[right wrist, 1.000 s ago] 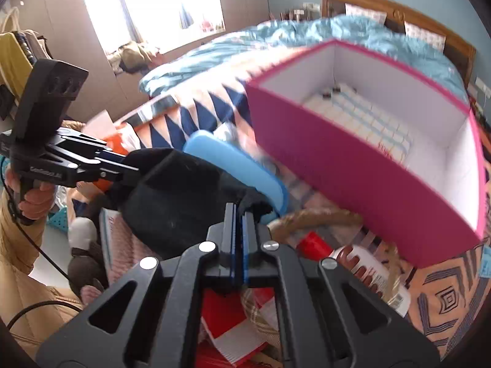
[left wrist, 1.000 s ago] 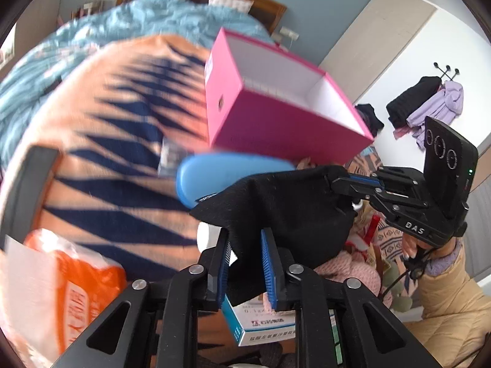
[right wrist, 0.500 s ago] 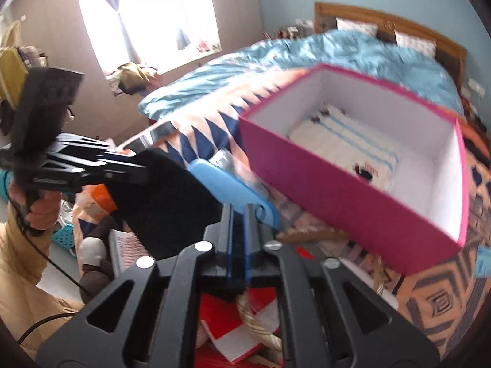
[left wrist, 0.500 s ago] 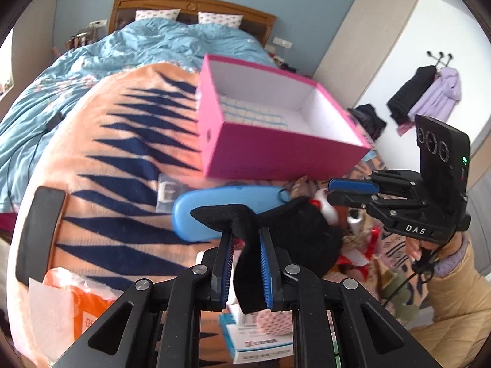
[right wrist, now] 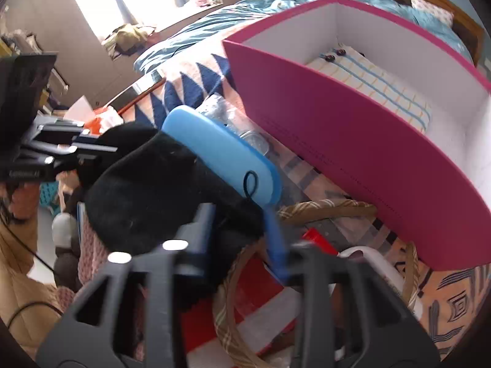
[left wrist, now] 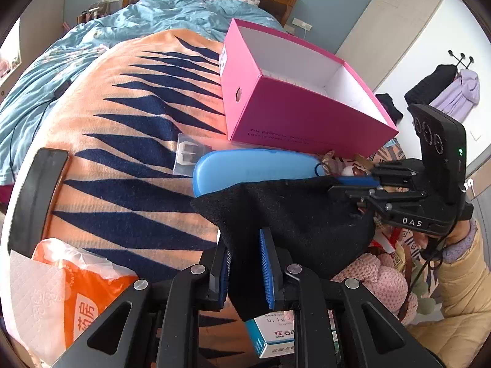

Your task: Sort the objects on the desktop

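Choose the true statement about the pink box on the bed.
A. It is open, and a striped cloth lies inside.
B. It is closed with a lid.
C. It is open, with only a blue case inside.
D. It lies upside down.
A: the right wrist view looks into the open pink box, where a folded pale cloth with blue stripes lies on its floor.

Box point(left wrist: 294, 116) — magenta outside, white inside. Blanket point(left wrist: 129, 116) patterned orange with navy triangles. Cloth point(left wrist: 294, 214) black; case point(left wrist: 254, 165) behind it blue. Gripper pads point(left wrist: 265, 273) blue — bodies black.
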The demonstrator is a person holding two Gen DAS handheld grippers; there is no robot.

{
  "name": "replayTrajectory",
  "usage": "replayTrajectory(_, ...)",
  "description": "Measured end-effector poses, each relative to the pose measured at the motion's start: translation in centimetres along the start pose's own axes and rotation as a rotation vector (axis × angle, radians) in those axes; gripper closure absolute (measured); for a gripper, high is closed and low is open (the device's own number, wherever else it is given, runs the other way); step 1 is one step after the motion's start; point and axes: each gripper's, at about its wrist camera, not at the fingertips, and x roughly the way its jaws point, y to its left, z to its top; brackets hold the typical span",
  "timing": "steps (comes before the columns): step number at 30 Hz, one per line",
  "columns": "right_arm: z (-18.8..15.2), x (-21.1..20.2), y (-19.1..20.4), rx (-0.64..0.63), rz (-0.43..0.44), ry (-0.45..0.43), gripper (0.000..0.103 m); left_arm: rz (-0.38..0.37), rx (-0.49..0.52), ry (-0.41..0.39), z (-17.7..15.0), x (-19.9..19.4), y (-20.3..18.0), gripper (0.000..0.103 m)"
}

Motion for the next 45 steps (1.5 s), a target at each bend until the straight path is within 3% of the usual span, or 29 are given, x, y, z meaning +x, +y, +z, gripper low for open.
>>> replayTrajectory(5,-0.4,-1.2,1.0,-0.047,-0.013,-0.046,0.095,0.000,0.002,-0.017,0.3,-0.1,-0.1,0.088)
replayTrajectory(12,0.0,-4.9,2.0,-0.065,-0.031,-0.203,0.095,0.013,0.041,-0.124,0.9,-2.7,-1.5,0.091)
replayTrajectory(20,0.8,-7.8,3.1,-0.083,-0.057,-0.306,0.095,0.025,0.074,-0.209,2.9,-4.5,-3.1,0.091)
replayTrajectory(45,2.3,-13.0,0.0,-0.063,-0.151,-0.420,0.095,0.067,0.175,-0.255,8.9,-4.2,-8.4,0.091)
